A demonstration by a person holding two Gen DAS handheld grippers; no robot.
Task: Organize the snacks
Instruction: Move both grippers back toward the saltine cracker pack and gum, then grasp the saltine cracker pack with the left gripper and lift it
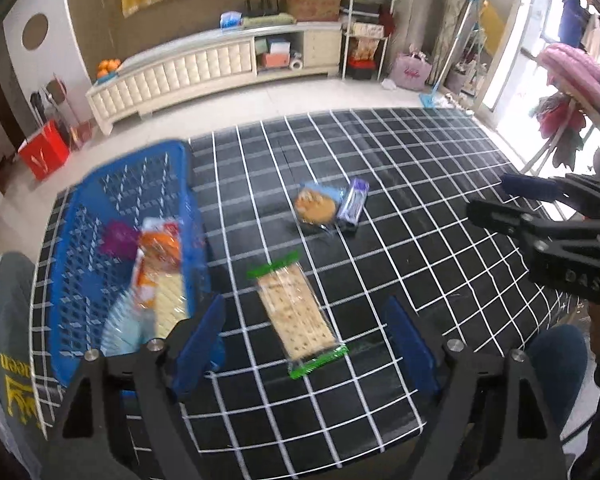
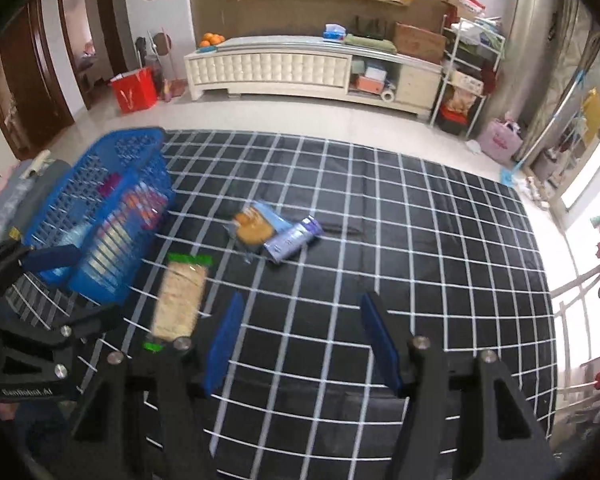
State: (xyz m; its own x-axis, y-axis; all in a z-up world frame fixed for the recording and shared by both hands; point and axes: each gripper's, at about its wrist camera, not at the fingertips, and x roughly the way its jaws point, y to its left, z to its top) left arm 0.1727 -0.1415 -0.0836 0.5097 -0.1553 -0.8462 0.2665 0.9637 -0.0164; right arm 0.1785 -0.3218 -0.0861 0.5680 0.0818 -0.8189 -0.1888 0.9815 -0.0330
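- Left gripper (image 1: 304, 332): jaws held apart, nothing clamped; cracker pack (image 1: 296, 314) with green ends seen lying flat on the black grid cloth (image 1: 420, 200) between the blue pads, not touched.
- Right gripper (image 2: 302, 342): jaws held apart, empty, bare cloth seen between the pads.
- Blue basket (image 1: 80, 280) placed at the left edge of the table; orange-wrapped pack (image 1: 160, 256) and a purple item (image 1: 118, 236) seen inside.
- Round biscuit pack (image 1: 316, 208) and purple snack bar (image 1: 353, 202) lying mid-table, touching each other, well apart from the basket.
- Cracker pack located just beside the basket, outside it.
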